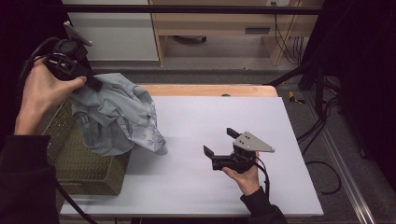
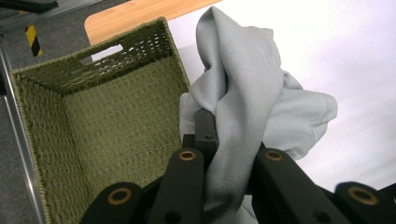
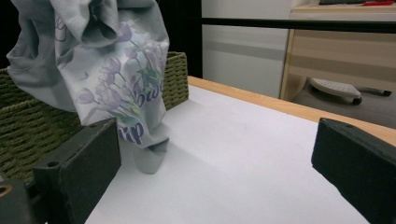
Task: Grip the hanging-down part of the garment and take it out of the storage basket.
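A pale grey garment (image 1: 116, 116) with a purple flower print hangs bunched from my left gripper (image 1: 95, 84), which is shut on its upper folds at the table's left. In the left gripper view the cloth (image 2: 247, 93) is pinched between the black jaws of the left gripper (image 2: 229, 140), above and beside the rim of a green woven basket (image 2: 107, 126). The garment's lower end touches the white table top (image 1: 210, 186) next to the basket (image 1: 79, 158). My right gripper (image 1: 220, 141) is low over the table's middle, open, nothing between its jaws. It faces the hanging garment (image 3: 112, 70).
The basket (image 3: 28, 126) stands at the table's left front corner and its inside looks bare. A wooden strip (image 1: 210, 89) runs along the table's far edge. Beyond it are a cabinet (image 1: 116, 32) and wooden furniture. Cables (image 1: 322, 126) lie on the floor at the right.
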`<action>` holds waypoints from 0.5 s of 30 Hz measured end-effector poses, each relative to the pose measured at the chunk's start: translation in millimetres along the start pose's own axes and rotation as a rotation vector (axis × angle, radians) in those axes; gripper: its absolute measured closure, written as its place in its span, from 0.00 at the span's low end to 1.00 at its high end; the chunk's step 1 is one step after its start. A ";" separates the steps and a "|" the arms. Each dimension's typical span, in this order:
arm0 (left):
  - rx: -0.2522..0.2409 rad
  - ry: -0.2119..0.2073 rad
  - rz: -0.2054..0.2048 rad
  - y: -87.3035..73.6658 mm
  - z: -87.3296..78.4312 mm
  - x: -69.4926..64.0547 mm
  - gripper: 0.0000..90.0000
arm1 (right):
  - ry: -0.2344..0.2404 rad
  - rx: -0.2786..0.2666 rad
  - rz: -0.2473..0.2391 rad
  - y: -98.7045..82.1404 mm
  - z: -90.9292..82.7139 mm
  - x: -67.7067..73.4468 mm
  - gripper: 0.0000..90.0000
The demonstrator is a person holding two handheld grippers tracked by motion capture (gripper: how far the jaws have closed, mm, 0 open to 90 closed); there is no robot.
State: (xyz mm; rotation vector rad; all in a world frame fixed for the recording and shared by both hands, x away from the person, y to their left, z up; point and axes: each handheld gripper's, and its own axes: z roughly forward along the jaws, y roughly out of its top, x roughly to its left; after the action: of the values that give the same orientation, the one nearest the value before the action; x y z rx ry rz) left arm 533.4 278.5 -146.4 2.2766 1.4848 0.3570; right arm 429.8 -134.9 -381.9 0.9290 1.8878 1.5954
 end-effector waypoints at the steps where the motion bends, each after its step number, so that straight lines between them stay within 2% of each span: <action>1: 0.001 0.000 0.007 -0.1 -0.3 0.9 0.93 | -0.002 -0.003 -0.001 -1.5 -3.1 -1.5 0.01; 3: 0.000 -0.002 -0.001 -0.8 -0.4 1.3 0.93 | -0.027 -0.013 0.008 -8.4 -15.0 -5.9 0.01; 9: -0.001 -0.004 -0.004 -1.8 -0.2 3.2 0.93 | -0.053 -0.028 0.019 -20.1 -29.5 -9.8 0.00; 15: 0.000 -0.007 -0.001 -0.2 0.3 2.3 0.93 | -0.075 -0.021 0.020 -30.1 -42.7 -12.2 0.00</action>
State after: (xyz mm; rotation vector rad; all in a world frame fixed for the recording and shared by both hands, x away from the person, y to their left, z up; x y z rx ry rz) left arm 534.3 280.6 -146.8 2.2750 1.4823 0.3488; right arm 400.5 -174.1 -403.9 0.9879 1.8132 1.5669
